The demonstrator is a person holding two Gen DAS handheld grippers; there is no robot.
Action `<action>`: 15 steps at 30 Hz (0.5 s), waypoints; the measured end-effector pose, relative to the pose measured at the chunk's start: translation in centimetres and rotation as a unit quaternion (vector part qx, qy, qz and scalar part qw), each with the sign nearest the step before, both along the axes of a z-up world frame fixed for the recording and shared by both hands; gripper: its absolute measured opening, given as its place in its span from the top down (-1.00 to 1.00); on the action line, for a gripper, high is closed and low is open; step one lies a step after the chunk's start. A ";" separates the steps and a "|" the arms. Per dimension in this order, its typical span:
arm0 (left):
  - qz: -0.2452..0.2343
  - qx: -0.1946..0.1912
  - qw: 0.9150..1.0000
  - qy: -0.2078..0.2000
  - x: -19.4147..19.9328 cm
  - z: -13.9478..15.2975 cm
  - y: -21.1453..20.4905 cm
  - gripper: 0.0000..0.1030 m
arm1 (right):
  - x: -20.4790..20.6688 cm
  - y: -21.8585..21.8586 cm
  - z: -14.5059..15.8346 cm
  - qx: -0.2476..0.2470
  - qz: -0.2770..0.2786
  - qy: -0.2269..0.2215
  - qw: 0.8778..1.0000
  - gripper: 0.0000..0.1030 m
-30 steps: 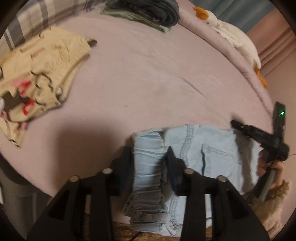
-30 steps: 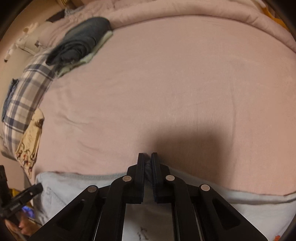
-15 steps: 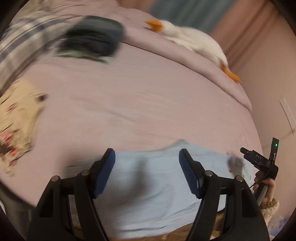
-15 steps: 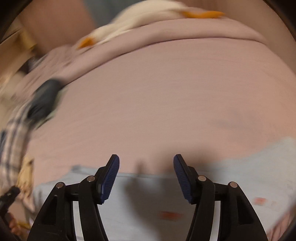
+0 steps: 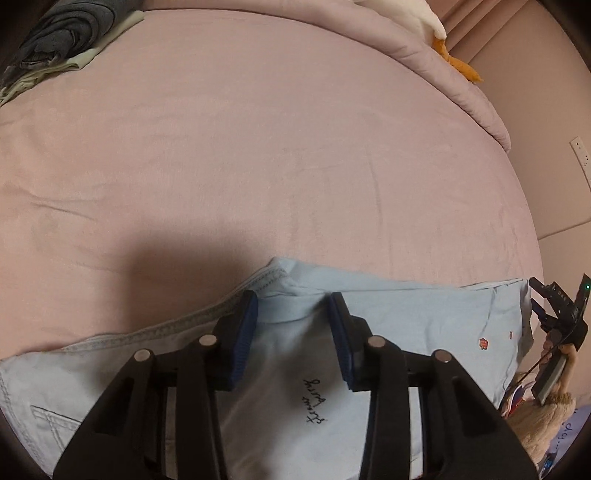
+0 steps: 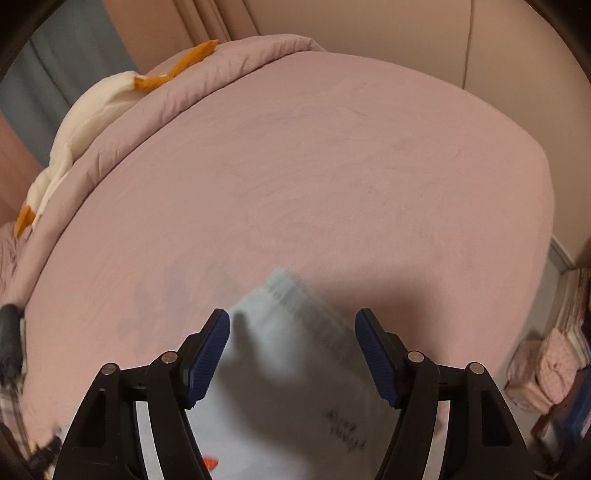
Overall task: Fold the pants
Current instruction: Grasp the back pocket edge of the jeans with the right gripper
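My left gripper (image 5: 293, 325) hangs over the near edge of a pink bed (image 5: 280, 147), its blue-padded fingers (image 5: 243, 332) having just narrowed around a raised fold of the pale blue pants (image 5: 406, 314); whether the pads press the cloth I cannot tell. The pants lie flat along that near edge, a stitched seam running off to the left and black handwriting showing between the fingers. This view alone takes in a dark grey bundle of clothes (image 5: 62, 33) on a pale cloth at the far left corner, a white plush goose (image 5: 424, 18) with an orange foot on the rolled quilt (image 5: 454, 81) at the far right, and my right gripper (image 5: 554, 314), seen from outside at the pants' right end with a hand (image 5: 565, 354) on its handle.

From the right wrist, my right gripper (image 6: 293, 332) shows its fingers (image 6: 207, 354) spread wide, having just been opening, with a blurred corner of the pants (image 6: 291, 332) between them, clear of both pads. Only this view shows the goose (image 6: 85, 122) full length along the quilt at left, and a pink quilted bag (image 6: 543, 373) beside stacked things past the bed's right edge.
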State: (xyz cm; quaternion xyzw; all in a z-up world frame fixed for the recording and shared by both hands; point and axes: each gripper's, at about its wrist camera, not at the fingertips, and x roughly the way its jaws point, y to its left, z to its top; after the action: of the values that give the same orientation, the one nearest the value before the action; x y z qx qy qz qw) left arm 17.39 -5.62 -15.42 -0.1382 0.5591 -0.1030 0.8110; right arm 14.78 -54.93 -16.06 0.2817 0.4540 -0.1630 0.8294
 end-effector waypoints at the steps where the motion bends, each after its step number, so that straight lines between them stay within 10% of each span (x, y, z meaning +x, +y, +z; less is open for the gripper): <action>1: 0.000 0.000 1.000 0.000 -0.1 0.0 0.0 0.25 | 0.6 0.0 -0.4 0.009 0.006 -0.001 1.000 -0.36; 7: 0.004 0.001 1.000 -0.003 -0.7 -0.2 -0.1 0.25 | 1.4 1.7 0.0 -0.013 -0.002 -0.014 1.000 0.69; 15: 0.001 0.016 1.000 -0.012 -0.3 -0.2 -1.3 0.22 | 1.8 1.5 -1.1 -0.011 -0.015 -0.020 1.000 0.80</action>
State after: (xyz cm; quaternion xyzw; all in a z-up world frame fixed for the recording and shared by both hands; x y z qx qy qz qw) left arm 17.07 -6.94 -15.65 -0.1242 0.5506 -0.0946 0.8201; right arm 16.60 -53.47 -17.18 0.2827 0.4315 -0.1742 0.8388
